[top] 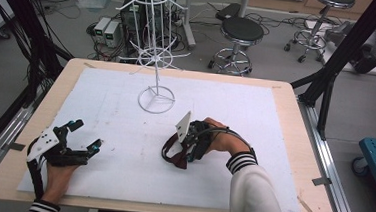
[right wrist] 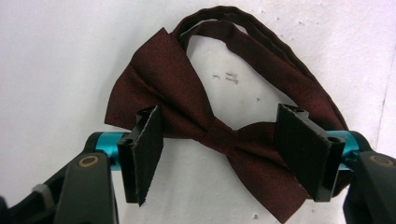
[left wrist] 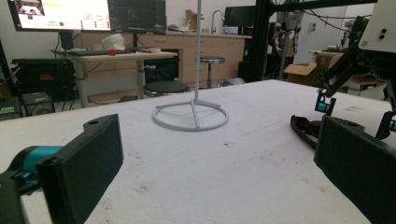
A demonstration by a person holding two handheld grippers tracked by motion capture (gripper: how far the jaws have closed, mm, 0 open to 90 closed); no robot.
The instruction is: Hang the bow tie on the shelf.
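A dark red bow tie [right wrist: 224,135] lies on the white foam sheet [top: 124,131] that covers the wooden table [top: 295,123], a little right of the middle and in front of the white wire stand [top: 156,58]; in the high view most of it is hidden under the right gripper [top: 185,148], and what shows there is a loop of strap and a dark fold at the gripper's left side; in the right gripper view the tie is plain, its knot sitting between the two black jaws, its strap looping away behind, its lower right wing cut off by the frame edge and partly covered by the right-hand jaw; the jaws stand apart on either side of the knot, released and clasping nothing, though whether their tips touch the cloth is hard to tell; the left gripper [top: 81,138] rests low at the left of the sheet, well apart from the tie, jaws spread wide and empty; in the left gripper view one end of the tie's strap peeks out past the right-hand jaw, the rest hidden behind it; the stand's ring base [left wrist: 190,116] sits on the foam and its pole runs out of the top of that view; the person's right hand [top: 221,138] is half covered by the gripper and a striped cuff [top: 240,161].
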